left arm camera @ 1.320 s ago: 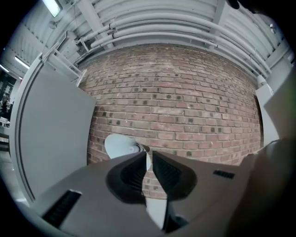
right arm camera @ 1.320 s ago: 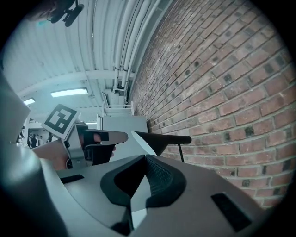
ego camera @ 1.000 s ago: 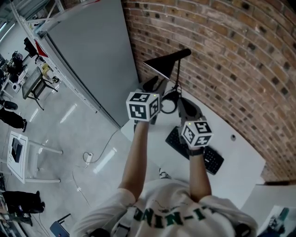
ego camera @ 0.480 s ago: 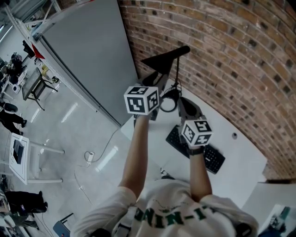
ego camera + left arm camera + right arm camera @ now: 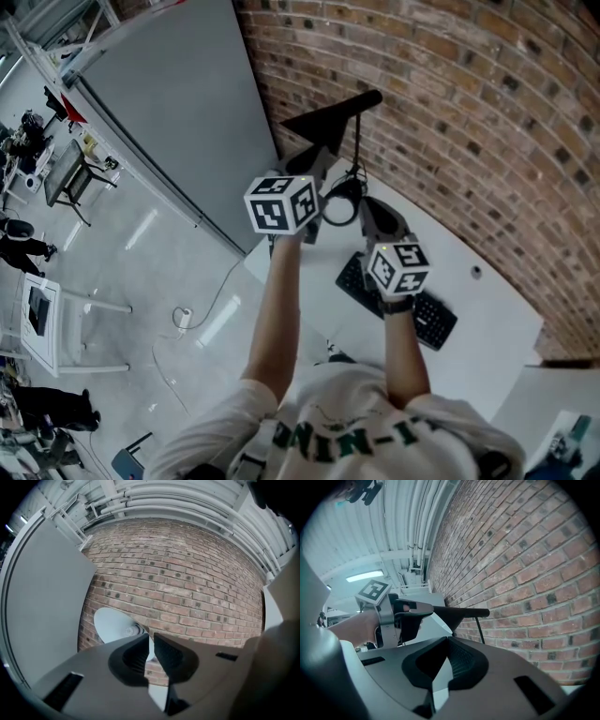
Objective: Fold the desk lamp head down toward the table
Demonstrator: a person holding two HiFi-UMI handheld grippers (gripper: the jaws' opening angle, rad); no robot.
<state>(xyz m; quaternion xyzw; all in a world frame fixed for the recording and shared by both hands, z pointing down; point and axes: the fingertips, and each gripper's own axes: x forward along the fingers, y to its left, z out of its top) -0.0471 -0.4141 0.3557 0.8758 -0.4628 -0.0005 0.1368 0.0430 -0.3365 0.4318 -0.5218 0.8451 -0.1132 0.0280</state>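
From the head view, the left tongs [image 5: 314, 161] reach to the upper middle of the frame, their tips at the lower rim of the black lamp head [image 5: 321, 124], which stands on its thin stem [image 5: 356, 150] in front of the brick wall [image 5: 450, 84]. The right tongs [image 5: 367, 202] sit lower and right of centre, pointing toward the foot of the lamp, above the white tabletop [image 5: 487, 314] and just beyond the black keyboard [image 5: 429, 323]. In the left gripper view, the left tongs [image 5: 150, 649] are drawn nearly together, with only a narrow slit between them, and the pale inside of the lamp head [image 5: 112, 623] runs from the left into that slit, so they are pinching its rim. In the right gripper view, the right tongs [image 5: 448, 654] are pressed together with nothing between them. Beyond them, in the middle left, the left tongs [image 5: 421, 615] clamp the edge of the lamp head [image 5: 457, 612], which sits near the wall.
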